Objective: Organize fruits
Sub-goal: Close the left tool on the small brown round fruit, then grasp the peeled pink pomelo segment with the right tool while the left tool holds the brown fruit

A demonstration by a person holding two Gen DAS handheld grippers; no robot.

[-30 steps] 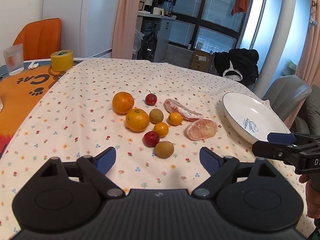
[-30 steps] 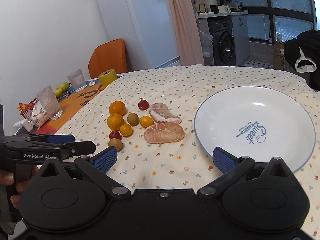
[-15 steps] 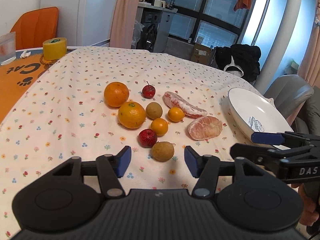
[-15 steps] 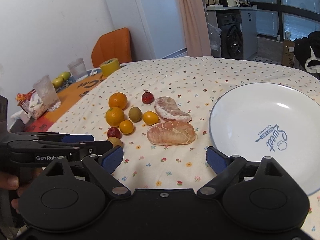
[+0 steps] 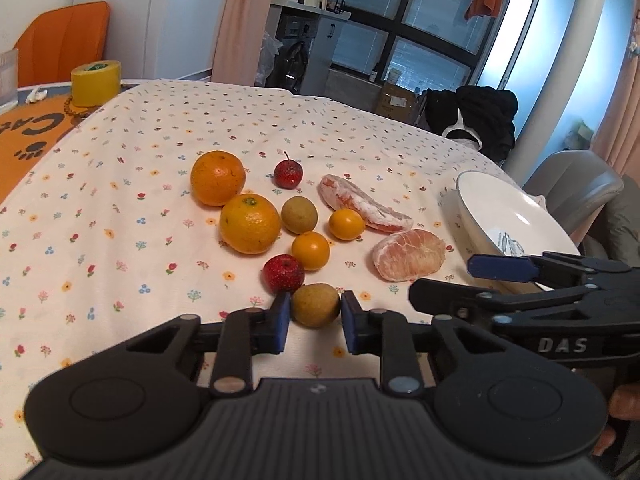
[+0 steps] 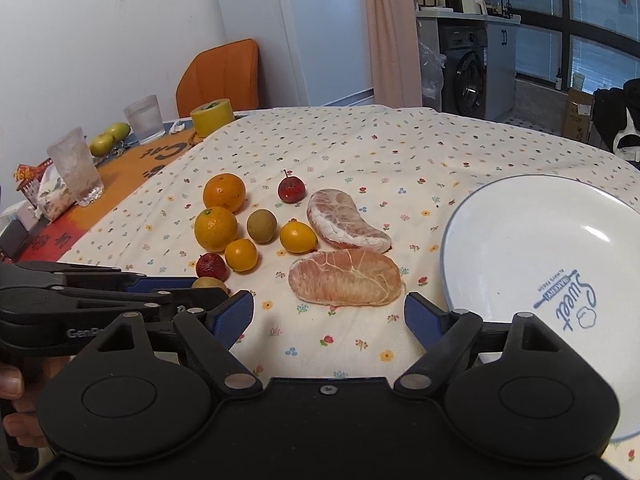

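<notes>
1. Left tool (image 5: 315,318) has drawn its pads in from wide apart a second ago, and they now sit against both sides of the brown-green fruit (image 5: 315,305); it looks gripped, though the fruit rests on the worktop and is not yet lifted.
2. That fruit is the nearest of the cluster, toward the near edge of the worktop, touching or just beside a small red fruit (image 5: 283,273).
3. Beyond it lie two small oranges, a second brown-green fruit, two big oranges (image 5: 249,223) and another red one, all close together.
4. Two peeled pomelo segments (image 6: 346,277) lie to the right of the cluster, the nearer one just ahead of the right tool (image 6: 329,315).
5. Right tool hangs wide open, holding nothing.
6. White plate (image 6: 520,220) sits empty by the right edge, so I'd guess the fruit goes there next.
</notes>
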